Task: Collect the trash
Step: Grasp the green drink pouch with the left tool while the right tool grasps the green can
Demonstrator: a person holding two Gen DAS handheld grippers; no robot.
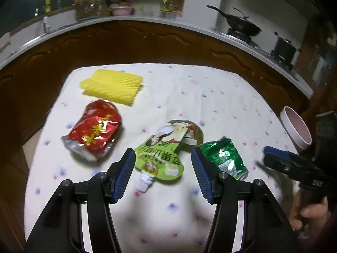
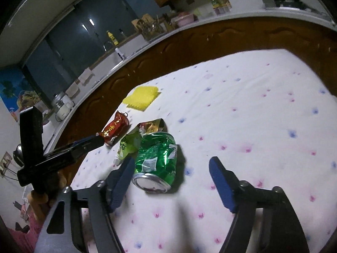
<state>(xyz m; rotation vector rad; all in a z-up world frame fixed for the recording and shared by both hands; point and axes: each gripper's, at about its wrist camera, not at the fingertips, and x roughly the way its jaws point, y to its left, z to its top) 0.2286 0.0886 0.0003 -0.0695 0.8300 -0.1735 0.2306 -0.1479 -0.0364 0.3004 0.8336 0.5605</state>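
Trash lies on a white flowered tablecloth: a crushed red can, a light green spout pouch, a crushed green can and a yellow foam net. My left gripper is open and empty, with the pouch between its fingers. My right gripper is open and empty, just in front of the green can, whose body lies by its left finger. The right gripper also shows at the right edge of the left wrist view. The left gripper shows in the right wrist view.
A pink and white bin stands off the table's right edge. A brown kitchen counter curves behind the table, with a wok, a pot and bottles on it. The tablecloth stretches to the right.
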